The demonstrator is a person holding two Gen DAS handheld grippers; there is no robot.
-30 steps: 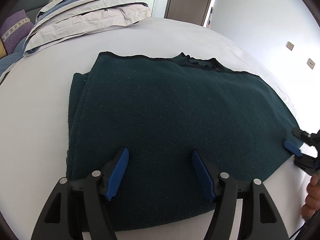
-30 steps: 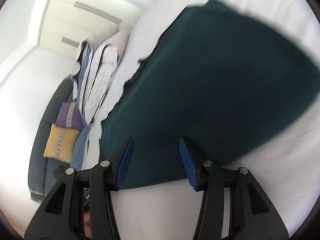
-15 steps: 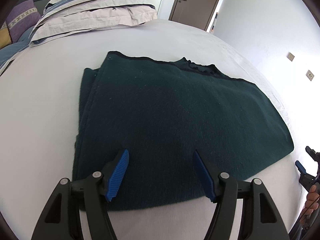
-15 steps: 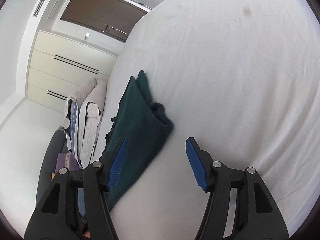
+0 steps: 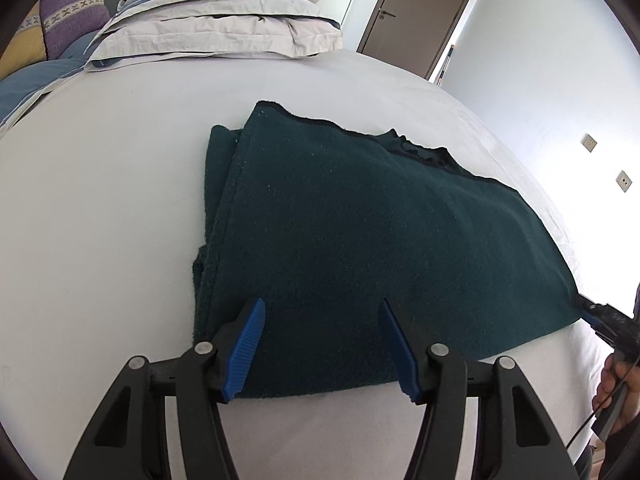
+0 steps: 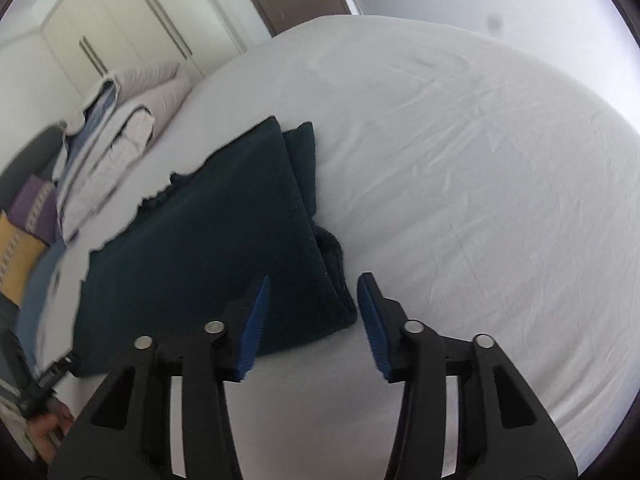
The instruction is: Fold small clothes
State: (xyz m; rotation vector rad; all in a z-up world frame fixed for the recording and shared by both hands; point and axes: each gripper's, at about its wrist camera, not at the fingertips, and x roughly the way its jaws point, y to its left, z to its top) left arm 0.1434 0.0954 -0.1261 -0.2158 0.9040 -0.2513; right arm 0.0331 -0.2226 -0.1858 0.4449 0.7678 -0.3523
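Observation:
A dark green knitted garment [image 5: 360,240] lies folded flat on the white bed sheet [image 5: 100,220]; it also shows in the right wrist view [image 6: 208,248]. My left gripper [image 5: 322,344] is open and empty, held just above the garment's near edge. My right gripper [image 6: 312,320] is open and empty, with its fingers to either side of the garment's near right corner. The right gripper's tip also shows at the far right of the left wrist view [image 5: 600,318], at the garment's right corner.
A stack of folded bedding and pillows [image 5: 224,20] lies at the far end of the bed. Purple and yellow cushions [image 5: 60,24] sit on a sofa at the far left. A brown door [image 5: 416,12] and white wall stand behind. The bed's right edge is near the garment.
Both grippers have pulled back from the garment, which now looks smaller and farther. The right gripper swung around and now points at the garment's near right corner.

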